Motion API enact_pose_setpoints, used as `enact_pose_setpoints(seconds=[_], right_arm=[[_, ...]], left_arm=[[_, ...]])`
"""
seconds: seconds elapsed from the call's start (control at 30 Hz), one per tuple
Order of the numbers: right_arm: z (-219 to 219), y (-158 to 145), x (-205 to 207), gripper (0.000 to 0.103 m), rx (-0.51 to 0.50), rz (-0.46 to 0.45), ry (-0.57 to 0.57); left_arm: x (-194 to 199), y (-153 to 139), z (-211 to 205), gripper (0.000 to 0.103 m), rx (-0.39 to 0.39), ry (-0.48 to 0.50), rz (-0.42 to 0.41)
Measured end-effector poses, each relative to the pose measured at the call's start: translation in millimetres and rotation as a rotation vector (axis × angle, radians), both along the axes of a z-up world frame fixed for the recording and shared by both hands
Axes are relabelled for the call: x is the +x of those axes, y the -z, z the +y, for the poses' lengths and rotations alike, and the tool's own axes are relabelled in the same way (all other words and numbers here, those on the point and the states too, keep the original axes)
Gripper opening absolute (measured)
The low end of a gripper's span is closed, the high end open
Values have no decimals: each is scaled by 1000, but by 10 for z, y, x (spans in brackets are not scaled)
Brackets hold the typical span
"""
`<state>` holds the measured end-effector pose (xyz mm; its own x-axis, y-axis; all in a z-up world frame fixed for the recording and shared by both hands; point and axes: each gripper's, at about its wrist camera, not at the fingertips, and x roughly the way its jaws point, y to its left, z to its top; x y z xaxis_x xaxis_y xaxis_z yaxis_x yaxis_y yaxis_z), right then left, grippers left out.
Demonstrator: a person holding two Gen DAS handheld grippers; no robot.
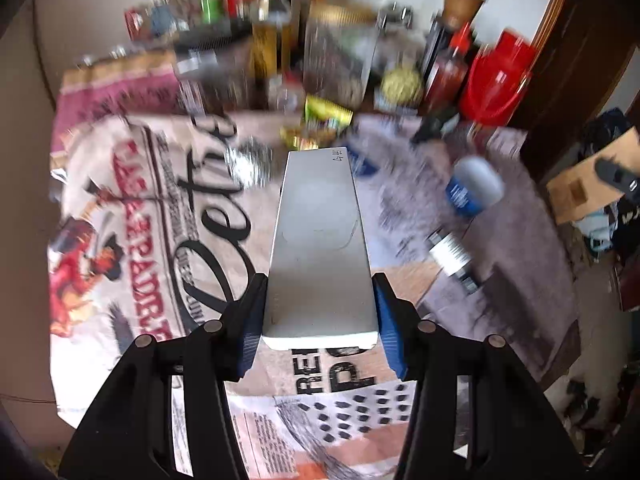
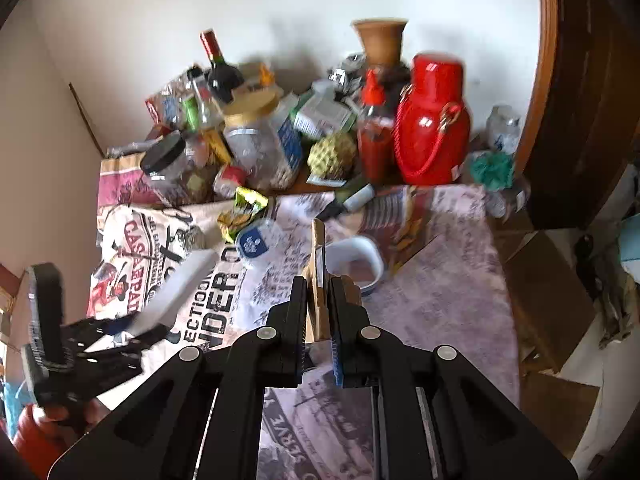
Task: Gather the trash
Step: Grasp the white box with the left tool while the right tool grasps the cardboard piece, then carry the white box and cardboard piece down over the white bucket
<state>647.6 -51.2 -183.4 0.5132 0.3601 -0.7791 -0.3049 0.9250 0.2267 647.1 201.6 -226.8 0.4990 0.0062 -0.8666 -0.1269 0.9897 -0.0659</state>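
My left gripper (image 1: pixel 319 280) is shut on a long white box (image 1: pixel 320 232), its blue pads pressing on the box's two sides above the printed tablecloth (image 1: pixel 160 208). The right wrist view shows that same gripper (image 2: pixel 120 328) at the lower left, with the white box (image 2: pixel 180 284) sticking out of it. My right gripper (image 2: pixel 319 286) is shut on a thin brown cardboard piece (image 2: pixel 318 248) that stands on edge between its fingers. On the cloth lie a foil ball (image 1: pixel 248 162), a yellow-green wrapper (image 2: pixel 244 208), a blue-and-white lid (image 2: pixel 256 242) and a white cup (image 2: pixel 356 260).
Bottles and jars crowd the back of the table: a wine bottle (image 2: pixel 220 68), a red jug (image 2: pixel 432 120), a red sauce bottle (image 2: pixel 374 136) and a big clear jar (image 2: pixel 256 148). A brown cardboard box (image 2: pixel 548 292) stands beside the table on the right.
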Motion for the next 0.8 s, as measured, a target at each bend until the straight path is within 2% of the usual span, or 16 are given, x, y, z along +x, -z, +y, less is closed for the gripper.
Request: enact_pose_setpoints(seconds=[0.2, 0.4, 0.6, 0.8], right_arm=[[-327, -313, -195, 9, 44, -61, 12], [-684, -658, -455, 9, 74, -168, -17], [-965, -933, -714, 9, 82, -252, -96], [-1159, -1106, -947, 8, 106, -298, -146]], left_arm=[[-161, -646, -289, 51, -6, -28, -161], [-473, -1207, -741, 51, -16, -59, -309], [-991, -1586, -1204, 51, 16, -100, -423], [-1423, -1837, -1486, 51, 33, -111, -478]])
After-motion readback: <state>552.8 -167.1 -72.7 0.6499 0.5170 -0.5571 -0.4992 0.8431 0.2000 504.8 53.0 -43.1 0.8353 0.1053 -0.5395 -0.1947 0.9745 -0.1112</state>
